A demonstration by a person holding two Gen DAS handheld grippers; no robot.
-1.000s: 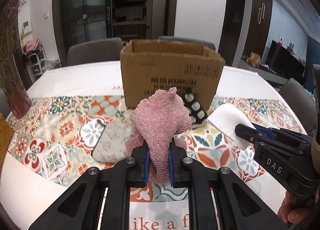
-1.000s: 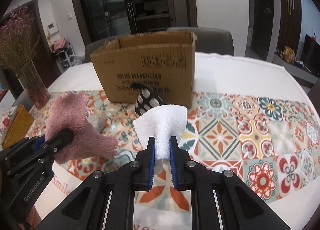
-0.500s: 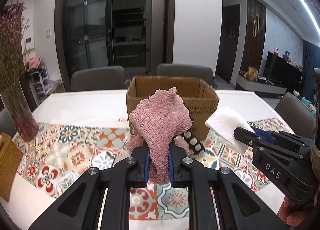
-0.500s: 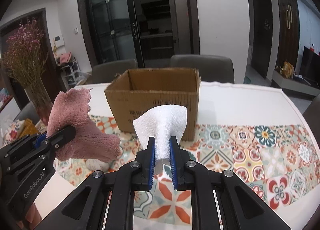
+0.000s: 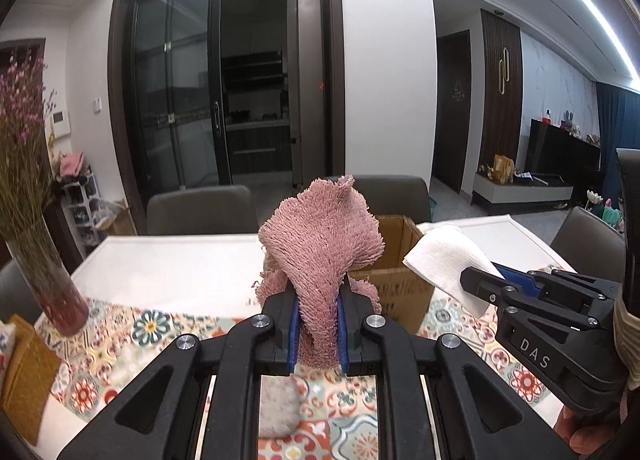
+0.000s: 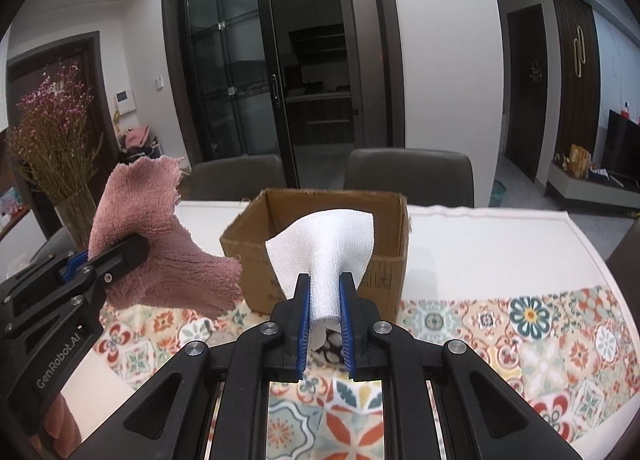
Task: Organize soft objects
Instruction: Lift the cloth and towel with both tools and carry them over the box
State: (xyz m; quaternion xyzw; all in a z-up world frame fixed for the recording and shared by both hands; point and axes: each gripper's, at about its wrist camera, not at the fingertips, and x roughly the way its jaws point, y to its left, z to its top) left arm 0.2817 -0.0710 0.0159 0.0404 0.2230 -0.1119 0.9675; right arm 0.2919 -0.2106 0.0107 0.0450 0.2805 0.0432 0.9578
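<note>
left hand-held gripper (image 5: 316, 334) grasps the pink cloth (image 5: 320, 244), right hand-held gripper (image 6: 324, 334) the white cloth (image 6: 324, 248); carrying step, next release both above the cardboard box (image 6: 384, 280).

I am working in a home dining room: white table (image 6: 480, 244) with patterned tile-print runner (image 6: 540, 324), grey upholstered chairs (image 6: 408, 176), glass vase of dried pink flowers (image 5: 44, 260), dark glazed sliding doors (image 6: 236, 72) to a kitchen, television console (image 5: 560, 152) beyond.

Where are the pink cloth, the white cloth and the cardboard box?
pink cloth (image 5: 324, 236): left wrist view, on its shaggy face above the jaws.
white cloth (image 6: 326, 248): right wrist view, on its fanned-out middle.
cardboard box (image 6: 384, 280): right wrist view, on its near wall, right of the white cloth.
</note>
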